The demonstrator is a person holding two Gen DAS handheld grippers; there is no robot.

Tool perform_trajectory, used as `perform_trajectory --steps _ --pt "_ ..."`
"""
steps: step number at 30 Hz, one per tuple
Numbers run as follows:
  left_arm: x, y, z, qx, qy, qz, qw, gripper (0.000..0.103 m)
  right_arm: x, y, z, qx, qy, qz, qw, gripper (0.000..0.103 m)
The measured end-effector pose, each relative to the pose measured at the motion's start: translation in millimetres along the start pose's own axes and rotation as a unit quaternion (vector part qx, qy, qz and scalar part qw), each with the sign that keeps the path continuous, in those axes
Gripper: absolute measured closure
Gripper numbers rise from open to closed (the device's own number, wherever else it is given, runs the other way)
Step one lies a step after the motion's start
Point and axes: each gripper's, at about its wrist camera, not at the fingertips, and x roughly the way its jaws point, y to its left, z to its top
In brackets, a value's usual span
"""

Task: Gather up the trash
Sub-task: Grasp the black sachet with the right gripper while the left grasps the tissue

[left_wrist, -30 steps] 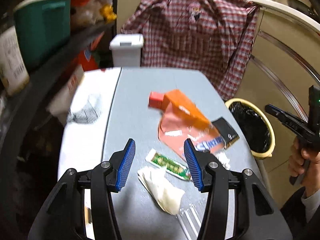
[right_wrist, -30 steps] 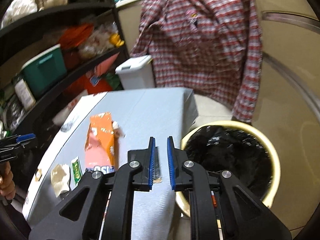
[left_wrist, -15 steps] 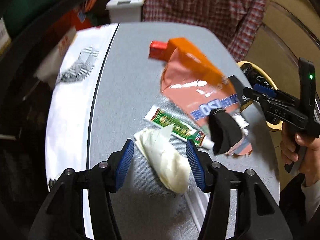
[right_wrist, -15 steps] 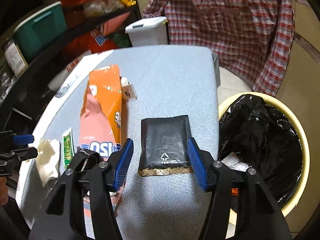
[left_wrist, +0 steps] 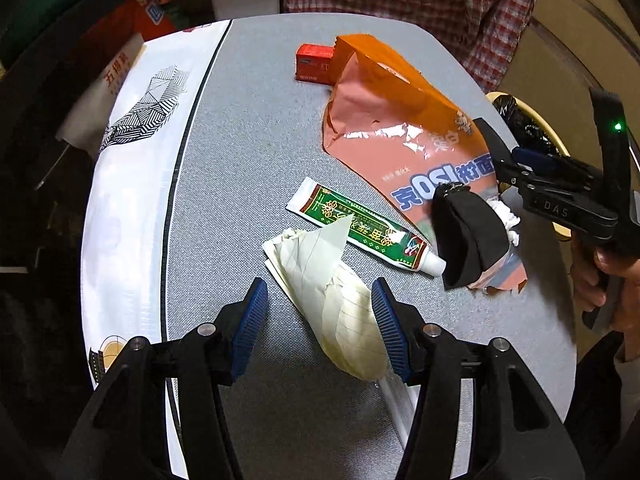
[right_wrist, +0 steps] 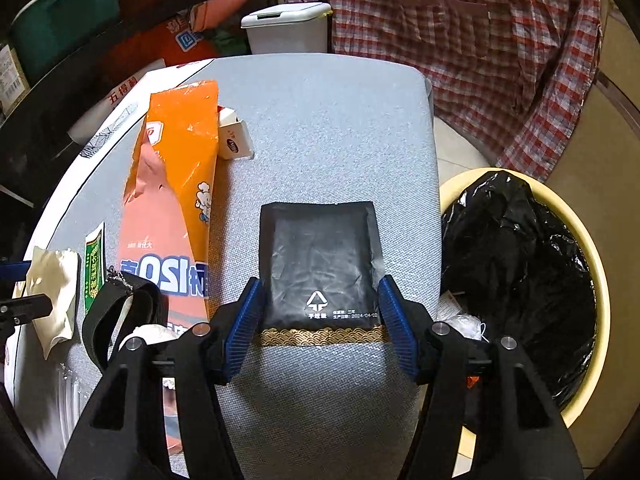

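Observation:
My left gripper (left_wrist: pixel 318 320) is open, its jaws on either side of a crumpled cream paper wad (left_wrist: pixel 336 300) on the grey table (left_wrist: pixel 248 128). My right gripper (right_wrist: pixel 320 316) is open around the near end of a flat black pouch (right_wrist: pixel 320 264). An orange snack bag (left_wrist: pixel 400 136), a green toothpaste tube (left_wrist: pixel 360 228), a small red box (left_wrist: pixel 314 62) and a black strap (left_wrist: pixel 464 236) lie between them. The bag (right_wrist: pixel 176 184) and wad (right_wrist: pixel 52 280) also show in the right wrist view. A yellow bin with a black liner (right_wrist: pixel 516 260) stands right of the table.
A white lidded bin (right_wrist: pixel 286 26) and a plaid shirt (right_wrist: pixel 460 32) are behind the table. Dark shelves with a teal box (right_wrist: pixel 60 12) stand at the left. A white printed sheet (left_wrist: pixel 132 168) covers the table's left side. Clear plastic strips (left_wrist: pixel 394 396) lie near the wad.
Both grippers have moved down and closer to the table. The right gripper went from shut to open and now straddles the black pouch. The left gripper now brackets the paper wad.

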Motion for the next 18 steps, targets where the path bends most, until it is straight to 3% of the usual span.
perform_trajectory --steps 9,13,18 --pt "7.9 5.4 -0.3 -0.004 0.016 0.006 0.9998 0.052 3.7 1.9 1.4 -0.007 0.004 -0.008 1.000 0.038" --pt "10.2 6.1 -1.4 -0.003 0.020 0.006 0.9998 0.065 3.3 1.1 1.7 -0.010 0.003 -0.003 1.000 0.041" --pt "12.3 5.4 -0.2 0.000 0.022 0.002 0.9997 0.083 0.3 3.5 0.8 -0.027 -0.001 0.003 1.000 0.057"
